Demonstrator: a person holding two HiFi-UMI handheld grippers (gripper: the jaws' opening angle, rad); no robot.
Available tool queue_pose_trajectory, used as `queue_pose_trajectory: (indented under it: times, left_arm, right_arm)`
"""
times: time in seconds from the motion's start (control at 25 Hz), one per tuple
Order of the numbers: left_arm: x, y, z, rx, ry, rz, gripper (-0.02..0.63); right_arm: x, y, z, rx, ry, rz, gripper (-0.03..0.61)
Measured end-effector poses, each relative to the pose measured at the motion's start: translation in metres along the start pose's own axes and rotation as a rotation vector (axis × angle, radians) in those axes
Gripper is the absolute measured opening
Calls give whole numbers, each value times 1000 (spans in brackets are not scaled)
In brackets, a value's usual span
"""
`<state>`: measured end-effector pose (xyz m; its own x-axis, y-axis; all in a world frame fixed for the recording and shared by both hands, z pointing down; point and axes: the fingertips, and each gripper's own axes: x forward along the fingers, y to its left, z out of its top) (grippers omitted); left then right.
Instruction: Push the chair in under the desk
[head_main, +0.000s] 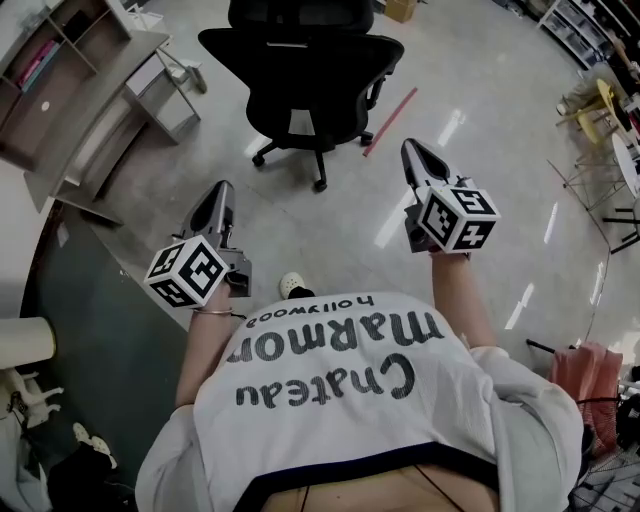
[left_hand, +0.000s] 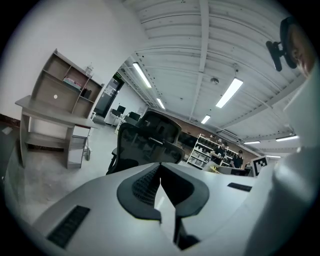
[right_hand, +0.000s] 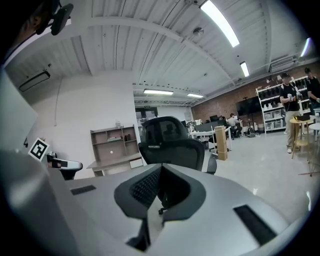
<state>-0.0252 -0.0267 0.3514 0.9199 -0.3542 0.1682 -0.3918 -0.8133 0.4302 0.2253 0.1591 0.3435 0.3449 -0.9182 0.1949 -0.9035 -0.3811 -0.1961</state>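
The chair (head_main: 305, 75) stands on the floor ahead, clear of the table (head_main: 95, 110) at left, its back cut off by the top edge. The left hand-held gripper (head_main: 224, 188) and the right hand-held gripper (head_main: 409, 145) are both pressed together and empty, apparently short of the chair.

Bare polished floor (head_main: 330, 230) open up to the black office chair (head_main: 300, 70), clear gap between chair and wooden desk (head_main: 95, 108) at left, wheeled drawer unit (head_main: 162, 95) under the desk's chair-side end, red strip (head_main: 390, 122) flat beside the chair base
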Motion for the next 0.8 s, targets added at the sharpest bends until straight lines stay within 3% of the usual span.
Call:
queue_pose_trajectory:
  times: [0.2, 0.48, 0.64, 0.8]
  left_arm:
    - [24, 29, 35, 22, -17, -8, 18]
    - [57, 62, 75, 149, 8, -61, 18]
    - [77, 83, 84, 142, 22, -107, 18]
    - [88, 93, 87, 136, 23, -151, 18]
  right_arm:
    - [40, 15, 23, -38, -35, 15, 9]
    - [90, 22, 37, -6, -44, -59, 9]
    - [101, 28, 32, -16, -40, -99, 9]
    - [96, 14, 12, -32, 30, -179, 9]
